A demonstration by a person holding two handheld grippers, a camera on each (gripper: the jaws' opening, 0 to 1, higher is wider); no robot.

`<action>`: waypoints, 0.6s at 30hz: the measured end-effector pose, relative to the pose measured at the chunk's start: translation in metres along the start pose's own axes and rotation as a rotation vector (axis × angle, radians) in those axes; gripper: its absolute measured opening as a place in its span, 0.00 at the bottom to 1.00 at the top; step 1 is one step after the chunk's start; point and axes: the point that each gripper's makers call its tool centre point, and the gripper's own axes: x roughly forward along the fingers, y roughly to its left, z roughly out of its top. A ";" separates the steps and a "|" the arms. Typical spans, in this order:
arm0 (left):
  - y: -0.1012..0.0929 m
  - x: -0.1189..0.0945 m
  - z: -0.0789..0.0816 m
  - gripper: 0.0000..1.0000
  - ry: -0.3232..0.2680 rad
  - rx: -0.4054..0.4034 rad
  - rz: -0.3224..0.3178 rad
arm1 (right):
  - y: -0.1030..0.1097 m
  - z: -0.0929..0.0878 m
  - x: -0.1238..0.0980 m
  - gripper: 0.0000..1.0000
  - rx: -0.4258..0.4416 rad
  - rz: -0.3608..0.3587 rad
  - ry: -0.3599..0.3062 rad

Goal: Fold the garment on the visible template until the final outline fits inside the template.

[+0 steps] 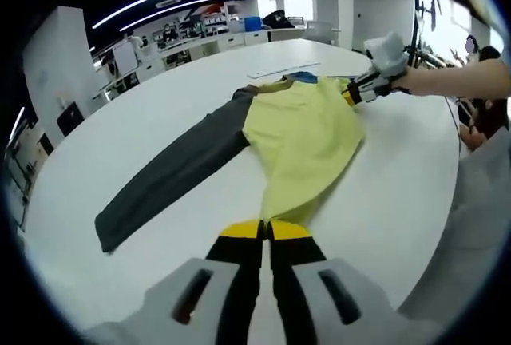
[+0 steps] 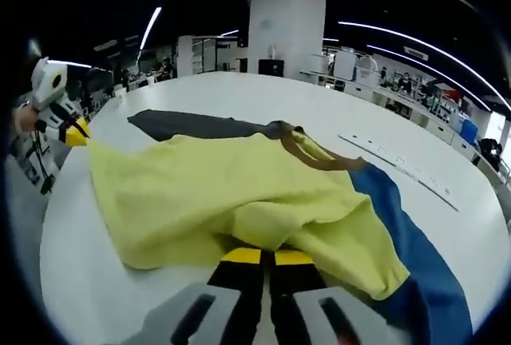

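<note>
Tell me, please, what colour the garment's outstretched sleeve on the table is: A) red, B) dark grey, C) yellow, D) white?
B: in the left gripper view the long sleeve running from the yellow body across the white table is dark grey.

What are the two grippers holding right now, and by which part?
Both hold the yellow garment. The left gripper is shut on its hem corner; the right gripper is shut on a bunched edge near the brown collar.
</note>
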 end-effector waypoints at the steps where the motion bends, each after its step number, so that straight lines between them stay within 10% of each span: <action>1: 0.000 0.000 0.000 0.00 0.000 0.001 0.000 | 0.000 -0.001 -0.002 0.00 0.007 -0.001 0.004; 18: -0.006 -0.002 -0.005 0.00 0.007 0.018 -0.012 | 0.003 -0.035 -0.081 0.00 0.160 -0.024 -0.006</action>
